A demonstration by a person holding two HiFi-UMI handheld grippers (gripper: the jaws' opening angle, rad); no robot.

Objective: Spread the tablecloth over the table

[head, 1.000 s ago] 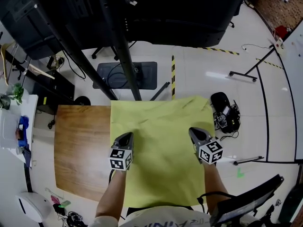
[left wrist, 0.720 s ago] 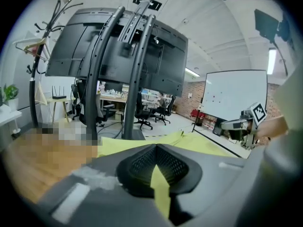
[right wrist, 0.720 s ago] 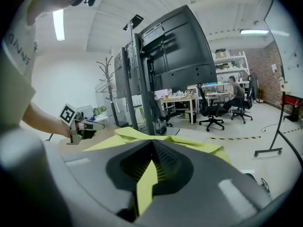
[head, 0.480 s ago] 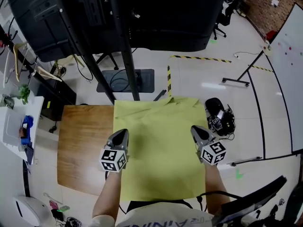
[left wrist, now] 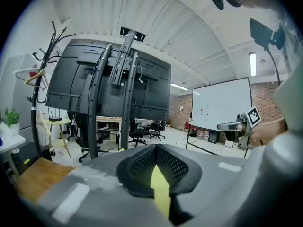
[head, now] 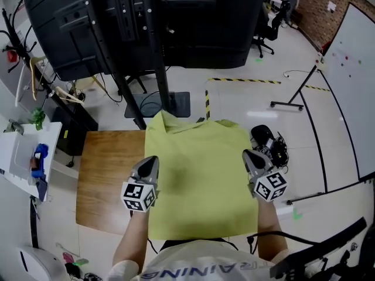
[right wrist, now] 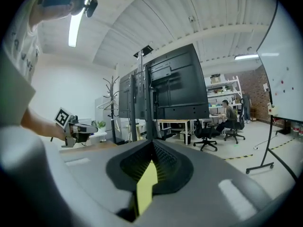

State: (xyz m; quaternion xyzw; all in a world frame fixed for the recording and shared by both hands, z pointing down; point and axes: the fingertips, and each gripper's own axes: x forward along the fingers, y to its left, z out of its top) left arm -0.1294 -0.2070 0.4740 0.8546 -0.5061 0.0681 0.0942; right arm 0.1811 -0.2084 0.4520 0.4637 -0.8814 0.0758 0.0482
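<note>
Both tongs were clamped shut on the tablecloth: left tongs (head: 150, 163) on its 9 o'clock edge, right tongs (head: 252, 157) on its 3 o'clock edge. Each gripper view showed a yellow strip pinched between the closed pads. Over the last second both hands had come up together, and the tablecloth (head: 199, 186) had risen with them. It was stretched fairly flat between the two grips, with its near edge hanging by the person's torso. The far edge had gone from nearly straight to buckled, with a small fold at 12 o'clock. The bench (head: 108, 174) was bare wood at 9 o'clock of the cloth; couldn't tell whether the cloth touched it anywhere. Beyond, at 12 o'clock, stood the black screen stand (head: 153, 69). My read: this was the lift before laying. The cloth sat too far toward 3 o'clock, so it likely needed a shift toward 9 o'clock first. Spread not yet done.
</note>
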